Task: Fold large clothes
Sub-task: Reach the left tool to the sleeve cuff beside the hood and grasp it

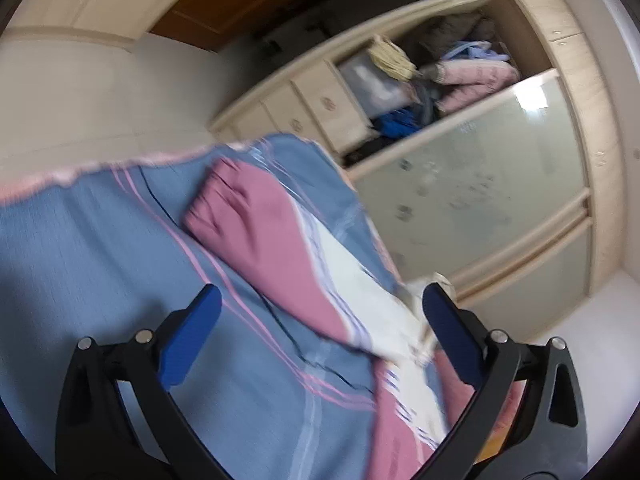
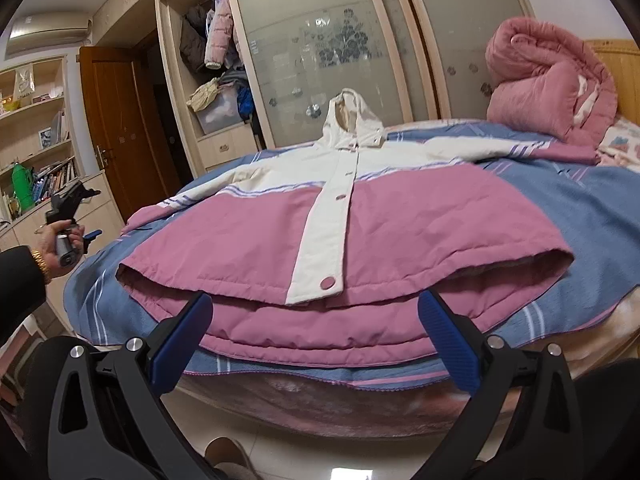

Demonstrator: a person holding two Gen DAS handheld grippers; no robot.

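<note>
Pink and white fabric fills much of the left wrist view, which is blurred: a sleeve of the jacket (image 1: pixel 272 240) lies on the blue striped bedspread (image 1: pixel 100 240), its pink cuff end pointing toward the far edge of the bed. The left gripper (image 1: pixel 320 312) hangs above the bedspread with its jaws wide apart and nothing between them; its blue pad on the right side of the view is just beside the white part of the sleeve, but I cannot tell if it touches. Behind the bed stands a wardrobe (image 1: pixel 480 184) with a frosted sliding door and an open compartment full of clothes. In the right wrist view the jacket (image 2: pixel 360 224) lies flat on the bedspread (image 2: pixel 580 216), front side up, snaps closed, the hood toward the wardrobe (image 2: pixel 320 40) and both sleeves spread out to the sides. The hem is near the bed edge, just in front of the right gripper (image 2: pixel 316 320), whose jaws are wide apart and hold nothing. At the left of this view the person's left hand (image 2: pixel 52 244) holds the other gripper beside the bed. A rolled pink quilt (image 2: pixel 548 80) rests at the far right of the bed.
</note>
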